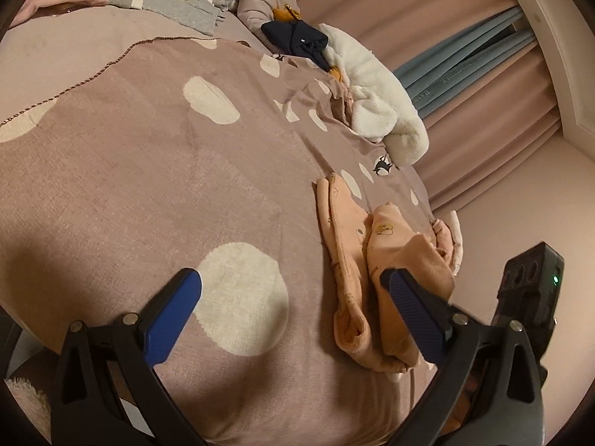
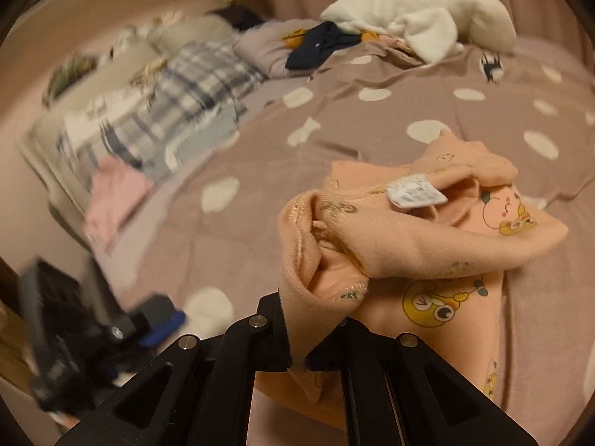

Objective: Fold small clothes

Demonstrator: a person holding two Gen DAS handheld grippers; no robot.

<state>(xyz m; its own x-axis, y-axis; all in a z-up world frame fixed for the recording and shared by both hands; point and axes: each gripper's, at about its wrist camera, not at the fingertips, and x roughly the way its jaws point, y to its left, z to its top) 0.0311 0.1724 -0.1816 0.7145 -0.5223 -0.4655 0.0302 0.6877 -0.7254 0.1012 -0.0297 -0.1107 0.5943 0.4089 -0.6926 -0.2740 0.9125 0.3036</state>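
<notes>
Bed [image 1: 111,186] under a mauve blanket [image 1: 230,171] with white spots, pink curtains [image 1: 465,29] behind. I've got the peach garment [image 2: 427,245] bunched at the near right part of the blanket, cartoon prints facing up, white label [image 2: 416,195] showing on a folded-over edge.

My right hand-held gripper [image 2: 297,362] is clamped tight on a thick rolled fold of the garment; cloth fills the gap between the fingers and lifts up in front of the lens. The rest of the piece trails down onto the blanket to the right.

My left hand-held gripper [image 1: 290,286] is spread wide, nothing in it. Its left finger sits over a big white spot; its right finger [image 1: 412,308] lies in front of the garment's near end — can't tell if it touches. In the right wrist view that gripper is a blur at lower left.

Far side of the bed: white fleece [image 1: 386,111] heaped at the edge, a navy item [image 1: 297,41] just beside it. Plaid cloth [image 2: 186,85] and grey clothing [image 1: 174,3] piled toward the headboard end, a pink piece [image 2: 115,193] near them. All well apart from the garment.
</notes>
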